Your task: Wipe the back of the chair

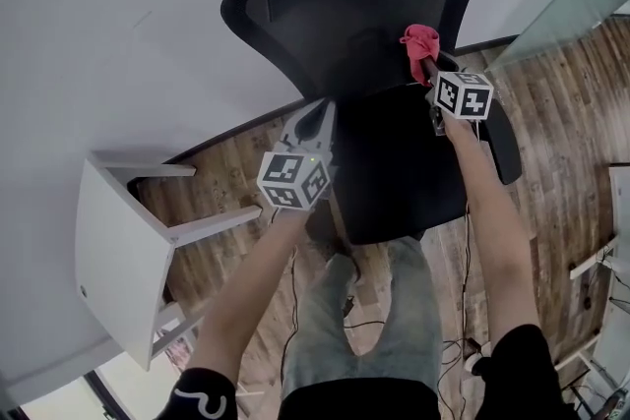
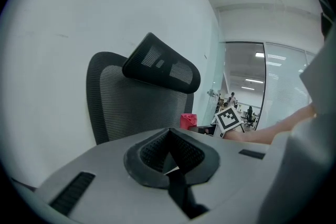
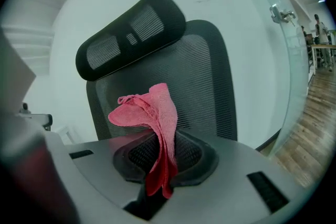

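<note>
Pink cloth [image 3: 152, 113]: I am pinching it between the jaws of my right claw [image 3: 157, 168]. One end is hanging down through the closed pads and the rest is standing up past the tips in a loose bunch.
Right claw in the head view [image 1: 426, 71]: it is pointing at the lower right side of the chair back [image 1: 345, 15], with the cloth [image 1: 420, 41] sitting at the claw's tip.
Cloth against chair: the bunch is showing right in front of the black mesh back [image 3: 205, 86], below the headrest [image 3: 131, 39]. I cannot tell whether it is touching the mesh.
Left claw [image 2: 170, 162]: I am holding it with the jaws together and nothing between them.
Left claw in the head view [image 1: 317, 118]: it is hovering to the left of the seat [image 1: 394, 162], aiming toward the chair back and well apart from the cloth.
From my left claw: the mesh back [image 2: 131, 107] and headrest [image 2: 160, 68] are rising ahead, and the cloth [image 2: 188, 120] is peeking out by the back's lower right edge, next to my right claw's marker cube [image 2: 229, 119].
Surroundings: the chair is standing on a wood floor [image 1: 551, 143] against a white wall [image 1: 118, 15], with a white table [image 1: 113, 261] lying to my left.
</note>
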`<state>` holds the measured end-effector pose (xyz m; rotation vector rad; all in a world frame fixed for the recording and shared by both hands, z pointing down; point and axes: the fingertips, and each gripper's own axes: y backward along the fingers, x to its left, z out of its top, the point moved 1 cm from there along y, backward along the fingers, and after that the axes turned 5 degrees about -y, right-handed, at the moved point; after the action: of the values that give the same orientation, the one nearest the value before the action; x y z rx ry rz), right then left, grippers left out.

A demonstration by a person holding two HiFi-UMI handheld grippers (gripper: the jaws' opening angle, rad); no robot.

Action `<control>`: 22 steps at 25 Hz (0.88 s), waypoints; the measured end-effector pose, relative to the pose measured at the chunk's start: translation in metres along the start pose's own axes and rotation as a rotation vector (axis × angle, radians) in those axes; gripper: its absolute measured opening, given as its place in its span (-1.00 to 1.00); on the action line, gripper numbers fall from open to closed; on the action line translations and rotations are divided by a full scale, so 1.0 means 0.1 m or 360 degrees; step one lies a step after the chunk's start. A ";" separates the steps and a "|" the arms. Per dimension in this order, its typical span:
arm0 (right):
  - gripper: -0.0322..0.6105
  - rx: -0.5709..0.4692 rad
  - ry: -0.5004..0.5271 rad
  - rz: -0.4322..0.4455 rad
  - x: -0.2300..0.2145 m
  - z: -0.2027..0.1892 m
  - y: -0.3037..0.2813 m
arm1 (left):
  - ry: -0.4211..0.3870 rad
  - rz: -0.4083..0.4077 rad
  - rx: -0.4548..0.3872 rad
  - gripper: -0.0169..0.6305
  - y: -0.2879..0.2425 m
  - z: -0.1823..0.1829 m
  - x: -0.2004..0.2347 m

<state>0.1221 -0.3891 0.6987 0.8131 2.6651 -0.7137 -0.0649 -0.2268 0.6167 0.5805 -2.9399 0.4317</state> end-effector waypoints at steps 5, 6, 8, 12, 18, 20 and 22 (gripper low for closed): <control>-0.70 -0.0003 0.0031 0.0165 0.80 -0.27 -0.21 | -0.0024 -0.0031 0.0012 -0.87 0.38 -0.08 0.35; -0.70 -0.0002 0.0043 0.0192 0.96 -0.34 -0.26 | -0.0023 -0.0026 0.0011 -0.87 0.45 -0.10 0.43; -0.70 0.0012 0.0074 0.0235 1.26 -0.48 -0.36 | -0.0019 -0.0017 0.0014 -0.87 0.60 -0.16 0.57; -0.70 0.0057 0.0111 0.0331 1.79 -0.76 -0.54 | -0.0010 0.0000 0.0019 -0.87 0.84 -0.28 0.80; -0.70 0.0097 0.0130 0.0357 2.26 -1.00 -0.82 | 0.0011 0.0009 0.0007 -0.87 1.14 -0.37 1.11; -0.70 0.0121 0.0154 0.0336 2.34 -1.09 -0.91 | 0.0011 0.0029 0.0013 -0.87 1.23 -0.42 1.23; -0.70 0.0141 0.0169 0.0317 2.39 -1.14 -0.99 | 0.0015 0.0048 0.0020 -0.87 1.29 -0.45 1.34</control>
<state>-0.1401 -0.2932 0.7419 1.1510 2.6097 -0.7611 -0.2353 -0.1471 0.6486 0.5343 -2.9427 0.4548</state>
